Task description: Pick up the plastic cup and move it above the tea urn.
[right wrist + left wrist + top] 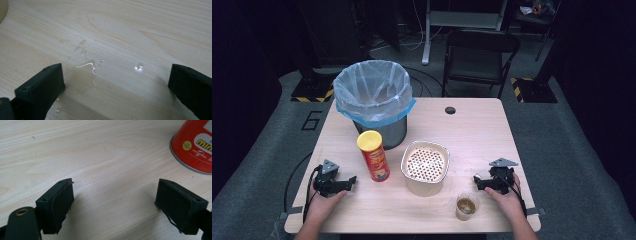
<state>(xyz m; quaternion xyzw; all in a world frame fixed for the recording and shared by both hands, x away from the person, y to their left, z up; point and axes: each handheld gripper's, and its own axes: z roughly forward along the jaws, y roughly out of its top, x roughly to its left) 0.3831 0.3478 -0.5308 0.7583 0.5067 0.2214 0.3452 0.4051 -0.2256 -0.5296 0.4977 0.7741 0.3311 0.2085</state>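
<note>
Nearest the camera, the person's left gripper rests on the pale wooden table with jaws spread and empty, just left of the tall red chip can with its yellow lid. Right of the can stands the cream perforated strainer bowl, then the small clear cup of amber liquid. Farthest right, the right gripper also lies released, over a small wet spill. Judging by position, the can comes first: approach level, centre both pads on its body, and close gently to avoid tipping it.

bare wood before left gripper, red can beside, cup near right gripper
</note>
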